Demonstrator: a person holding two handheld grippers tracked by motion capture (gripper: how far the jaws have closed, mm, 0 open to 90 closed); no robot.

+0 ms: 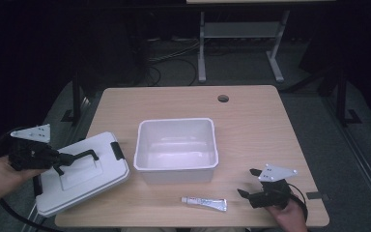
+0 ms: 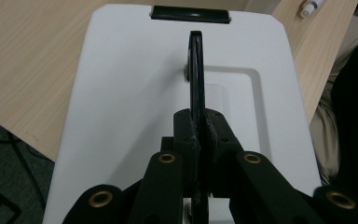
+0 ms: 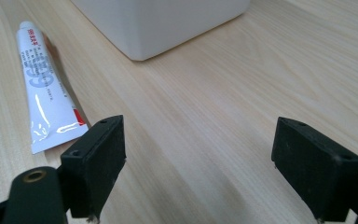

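Left hand-held gripper (image 2: 198,140) is clamped on the black handle (image 2: 196,70) of the white lid (image 1: 79,171), which lies off the open, empty white box (image 1: 176,145), just beside it on the desk (image 1: 251,116). Right hand-held gripper (image 1: 251,192), jaws wide and empty, hovers near the tube (image 1: 204,203) in front of the box; judging by this, filling and closing remain.

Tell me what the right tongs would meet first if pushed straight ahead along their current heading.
Probably the white bin: the open right tongs point over bare table toward its near corner. The tube lies off beside one jaw, likely missed.
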